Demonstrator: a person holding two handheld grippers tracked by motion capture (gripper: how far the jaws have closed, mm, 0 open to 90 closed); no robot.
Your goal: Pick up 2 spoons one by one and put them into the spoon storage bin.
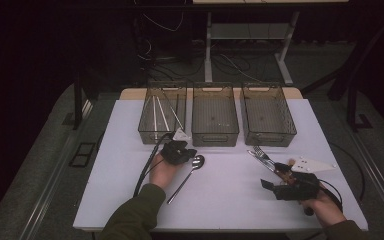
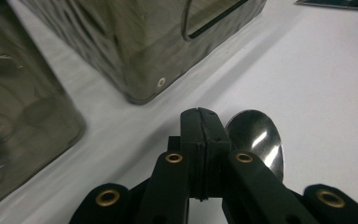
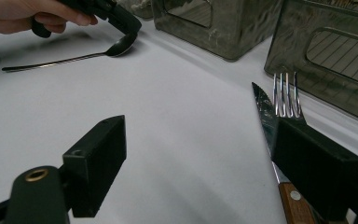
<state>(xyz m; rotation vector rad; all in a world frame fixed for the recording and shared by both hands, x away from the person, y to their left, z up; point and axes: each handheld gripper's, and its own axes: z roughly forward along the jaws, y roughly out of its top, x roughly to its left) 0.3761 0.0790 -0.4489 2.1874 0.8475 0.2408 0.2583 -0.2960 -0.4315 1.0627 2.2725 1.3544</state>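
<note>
— Two grippers over the white table [image 1: 230,200], nearest first. What does the right gripper [image 3: 196,158] show?

— Its jaws stand wide apart with bare tabletop between them. A knife [image 3: 262,109] with a wooden handle and a fork [image 3: 286,95] lie side by side just past its right-hand jaw, which covers part of them. Nothing is gripped.

— And the left gripper [image 2: 200,126]?

— Jaws pressed flat together, nothing between them. In its own view the tip sits just beside the bowl of the spoon [image 2: 258,140], at the bowl's left edge; whether it touches the metal I cannot tell.

— Where does the spoon lie?

— Flat on the table, bowl toward the bins, handle running back toward the person's left sleeve [image 1: 135,212].

— Farther out?

— Three wire-mesh bins in a row at the far edge. The left bin [image 1: 162,112] holds a few long thin sticks, the middle bin [image 1: 215,115] is directly beyond the spoon, the right bin [image 1: 267,112] stands beyond the fork's tines.
</note>
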